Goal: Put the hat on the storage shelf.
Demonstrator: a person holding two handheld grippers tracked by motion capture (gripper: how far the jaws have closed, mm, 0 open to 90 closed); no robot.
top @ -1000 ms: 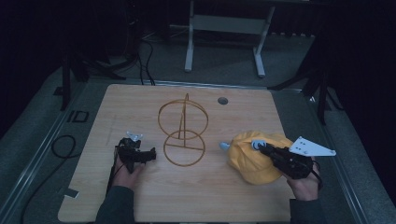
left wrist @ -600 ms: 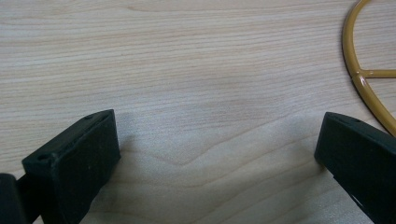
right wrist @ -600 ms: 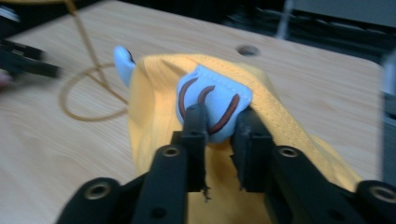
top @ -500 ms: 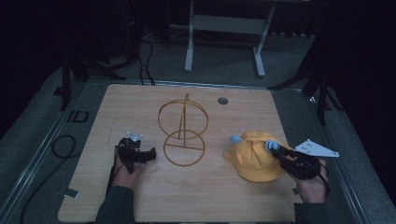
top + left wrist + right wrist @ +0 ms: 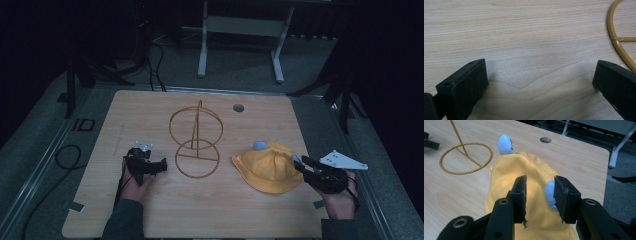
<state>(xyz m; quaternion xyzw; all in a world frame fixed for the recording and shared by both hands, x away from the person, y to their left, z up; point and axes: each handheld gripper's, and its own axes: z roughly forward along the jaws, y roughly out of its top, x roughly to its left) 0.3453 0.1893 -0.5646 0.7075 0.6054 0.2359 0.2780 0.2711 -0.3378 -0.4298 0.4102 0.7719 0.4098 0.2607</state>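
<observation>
Wooden table (image 5: 150,215): left hand-held gripper (image 5: 540,82) spread wide; right hand-held gripper (image 5: 539,195) seemingly parted over yellow hat (image 5: 267,167).

Dim room, grey floor (image 5: 240,75), white metal stand (image 5: 240,30) behind.

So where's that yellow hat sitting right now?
In the high view the yellow hat lies on the table's right side, between the gold wire stand and the right gripper, whose jaws reach its edge.
</observation>
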